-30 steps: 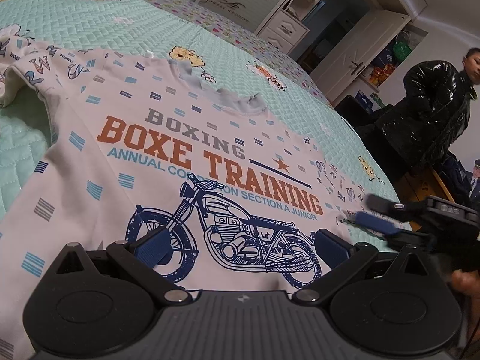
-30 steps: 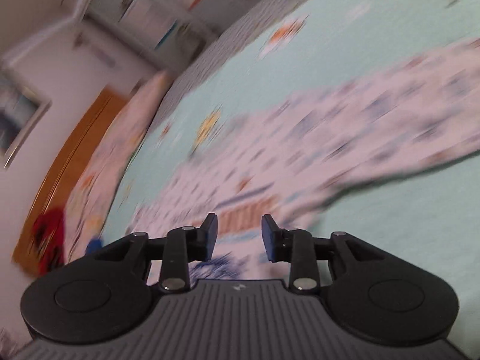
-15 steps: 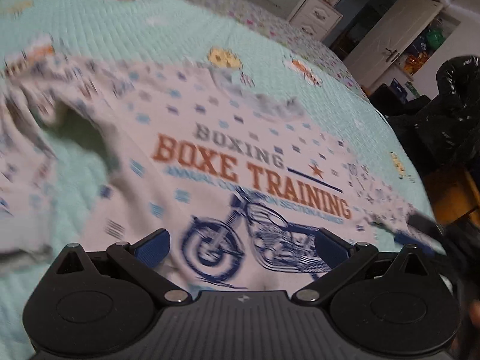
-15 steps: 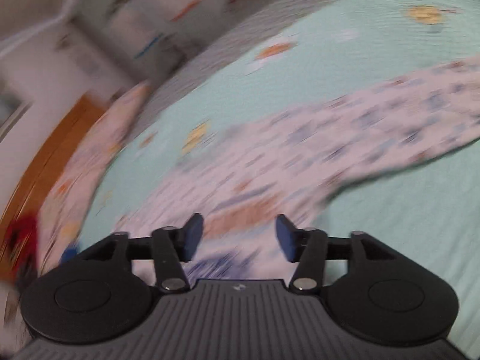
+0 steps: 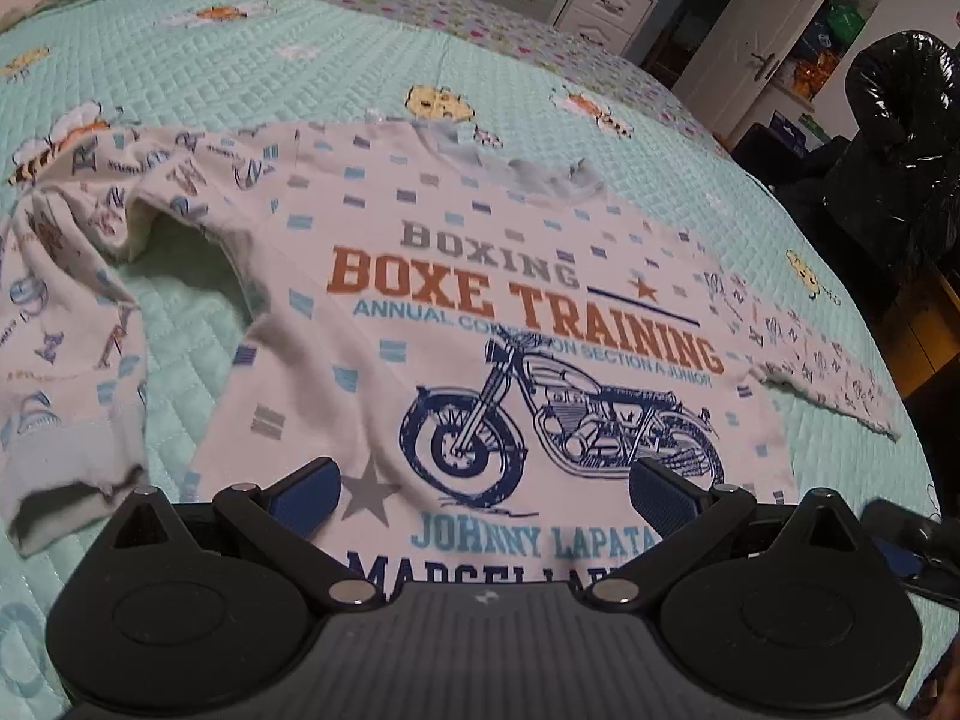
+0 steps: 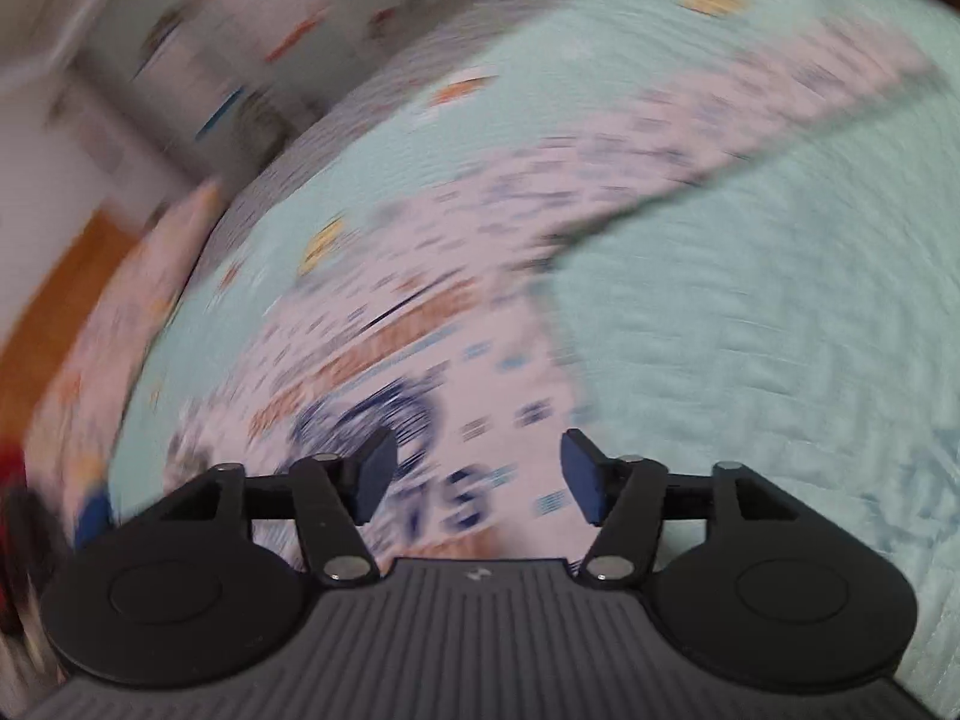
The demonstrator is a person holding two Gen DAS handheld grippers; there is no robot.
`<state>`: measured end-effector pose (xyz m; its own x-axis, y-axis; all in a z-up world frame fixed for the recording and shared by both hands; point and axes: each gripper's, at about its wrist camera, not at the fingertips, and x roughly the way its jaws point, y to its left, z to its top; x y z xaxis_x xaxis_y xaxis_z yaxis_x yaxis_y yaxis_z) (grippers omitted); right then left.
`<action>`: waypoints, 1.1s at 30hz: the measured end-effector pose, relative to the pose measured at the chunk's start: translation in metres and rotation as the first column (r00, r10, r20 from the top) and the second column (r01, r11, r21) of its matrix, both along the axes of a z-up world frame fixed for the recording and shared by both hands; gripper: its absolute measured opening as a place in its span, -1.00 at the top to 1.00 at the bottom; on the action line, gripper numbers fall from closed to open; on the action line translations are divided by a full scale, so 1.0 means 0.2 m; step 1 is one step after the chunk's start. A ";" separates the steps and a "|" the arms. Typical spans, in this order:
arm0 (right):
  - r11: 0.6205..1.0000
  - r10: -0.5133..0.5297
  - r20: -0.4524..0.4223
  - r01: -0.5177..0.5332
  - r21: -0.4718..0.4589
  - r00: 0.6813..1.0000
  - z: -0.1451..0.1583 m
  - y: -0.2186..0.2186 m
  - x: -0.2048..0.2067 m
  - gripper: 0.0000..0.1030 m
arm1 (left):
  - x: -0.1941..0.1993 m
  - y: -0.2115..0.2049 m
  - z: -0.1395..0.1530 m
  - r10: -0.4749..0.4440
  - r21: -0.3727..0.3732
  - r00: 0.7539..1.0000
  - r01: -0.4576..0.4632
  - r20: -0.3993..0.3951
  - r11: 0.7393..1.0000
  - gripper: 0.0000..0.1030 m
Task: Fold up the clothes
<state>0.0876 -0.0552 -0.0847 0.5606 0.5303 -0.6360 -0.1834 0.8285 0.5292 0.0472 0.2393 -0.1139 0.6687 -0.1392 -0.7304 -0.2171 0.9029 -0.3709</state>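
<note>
Sweatshirt (image 5: 420, 276): pale pinkish-white, scattered small blue and grey striped blocks; orange, grey and light-blue lettering; navy motorcycle print; grey star; grey neckband.
Sleeves (image 5: 66, 312): same pale ground, blue and brown letter motifs.
Bedspread (image 5: 252, 60): mint green, quilted diamond pattern, yellow and orange cartoon patches; border band with small multicoloured spots.
Jacket (image 5: 888, 138): glossy black.
Cabinets (image 5: 606, 6): white.

Sweatshirt (image 5: 480, 312) front print, left wrist view: grey "BOXING"; below it orange "BOXE TRAINING"; light blue line "ANNUAL CO… SECTION A JUNIOR", middle letters covered by the motorcycle graphic; under the motorcycle, light blue "JOHNNY LAPATA…"; lowest line dark blue, partly cut off, "MARCEL LAP…". Right wrist view: too blurred to read.
</note>
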 end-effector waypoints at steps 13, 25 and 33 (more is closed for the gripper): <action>0.992 0.058 -0.153 -0.039 0.121 0.986 -0.15 -0.04 -0.07 -0.42 | 0.01 -0.02 -0.04 -0.006 0.027 1.000 0.007 -0.011 1.000 -0.99; 0.982 0.047 -0.161 -0.016 0.187 0.986 -0.26 -0.18 -0.12 -0.48 | -0.07 -0.14 0.15 -0.096 -0.028 0.981 0.103 0.170 0.994 -0.99; 0.991 0.117 -0.115 -0.109 0.077 0.986 -0.22 -0.06 -0.12 -0.74 | 0.00 -0.34 -0.04 -0.247 -0.010 0.969 0.247 0.016 0.969 -0.97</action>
